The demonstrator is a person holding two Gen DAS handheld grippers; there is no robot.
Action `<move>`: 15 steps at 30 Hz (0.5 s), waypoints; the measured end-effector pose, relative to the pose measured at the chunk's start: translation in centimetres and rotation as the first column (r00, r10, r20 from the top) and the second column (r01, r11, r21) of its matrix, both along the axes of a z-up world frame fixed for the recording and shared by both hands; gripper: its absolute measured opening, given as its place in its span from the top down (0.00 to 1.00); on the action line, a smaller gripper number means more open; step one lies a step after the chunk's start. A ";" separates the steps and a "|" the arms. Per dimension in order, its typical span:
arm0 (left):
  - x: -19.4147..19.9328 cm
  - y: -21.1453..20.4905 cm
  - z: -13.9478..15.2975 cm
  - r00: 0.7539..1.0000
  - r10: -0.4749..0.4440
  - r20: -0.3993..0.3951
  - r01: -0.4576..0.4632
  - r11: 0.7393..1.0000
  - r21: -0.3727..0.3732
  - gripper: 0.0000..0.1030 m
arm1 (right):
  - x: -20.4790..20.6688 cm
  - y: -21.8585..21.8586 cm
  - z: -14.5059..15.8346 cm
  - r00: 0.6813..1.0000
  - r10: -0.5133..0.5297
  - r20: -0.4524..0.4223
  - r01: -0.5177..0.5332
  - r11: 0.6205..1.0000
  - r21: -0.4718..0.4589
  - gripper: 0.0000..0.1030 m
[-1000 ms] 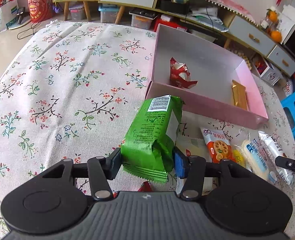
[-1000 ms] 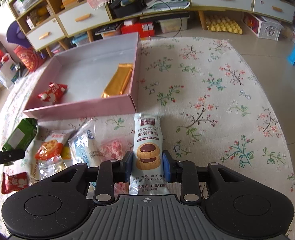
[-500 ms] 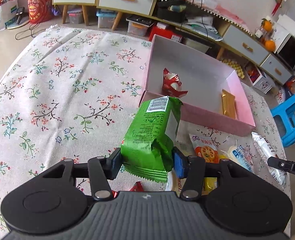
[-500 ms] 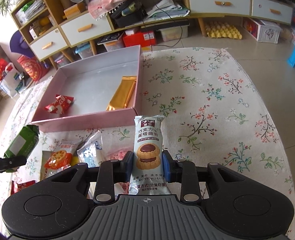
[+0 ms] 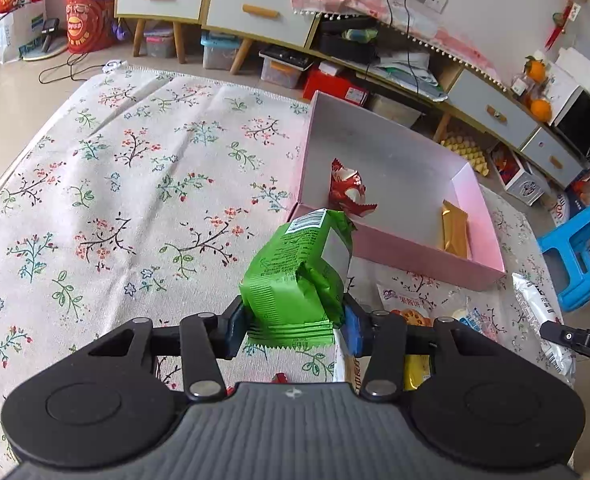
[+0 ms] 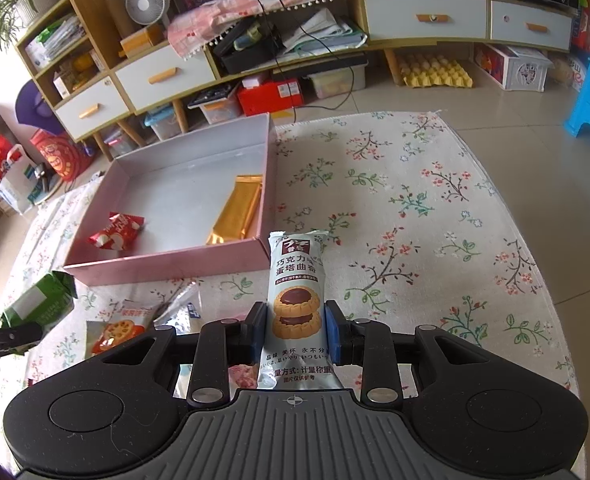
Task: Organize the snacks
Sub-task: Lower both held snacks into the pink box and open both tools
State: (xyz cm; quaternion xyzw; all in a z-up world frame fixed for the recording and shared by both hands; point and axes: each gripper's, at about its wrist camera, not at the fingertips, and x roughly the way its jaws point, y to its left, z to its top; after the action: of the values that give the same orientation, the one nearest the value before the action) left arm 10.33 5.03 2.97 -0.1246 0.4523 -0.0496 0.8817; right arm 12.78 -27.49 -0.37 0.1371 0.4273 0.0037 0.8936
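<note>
Floral cloth covers the whole work surface, w/ drawers and shelving along the back of both views.

Nearest you, bottom centre of the left wrist view, your left gripper [image 5: 293,324] is clamped on the green snack pack [image 5: 299,276], held up off the cloth. Same spot in the right wrist view, your right gripper [image 6: 295,330] is closed on the tart cookie pack [image 6: 297,300], upright btwn the pads.

Just past those, loose snacks lie on the cloth: an orange cracker pack [image 6: 113,330] lower left of the right view, plus other wrappers beside it, too crumpled to name.

Further on, mid-frame, sits the pink box [image 6: 167,266], open top. Inside: a red wrapped candy [image 6: 115,232] at its left end, a gold bar [image 6: 237,210] along its right wall.

Step looks like carry-to-box, both hands loaded. Next, bring each pack over the near wall, lower into the bare floor btwn candy and bar, then release. Stagger the two drops so the grippers don't crowd.
</note>
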 end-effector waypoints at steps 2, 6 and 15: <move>-0.1 0.2 0.2 1.000 0.003 0.011 -0.003 1.000 -0.019 0.57 | 0.0 0.0 0.1 1.000 0.001 0.005 -0.001 1.000 0.003 0.72; -0.4 -0.1 0.7 0.999 0.005 0.046 -0.006 1.000 0.016 0.58 | -0.1 -0.2 0.3 1.000 -0.009 0.017 0.009 1.000 0.006 0.72; -1.0 -2.1 2.4 0.984 -0.034 0.175 -0.007 0.973 0.229 0.58 | -0.1 -0.3 0.8 0.999 -0.019 0.047 0.019 1.000 0.014 0.72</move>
State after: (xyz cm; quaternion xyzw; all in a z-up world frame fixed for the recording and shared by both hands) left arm 9.34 2.94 5.39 -0.0142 0.3752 -0.0143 0.9267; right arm 12.67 -27.81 0.40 0.1470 0.4048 0.0012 0.9025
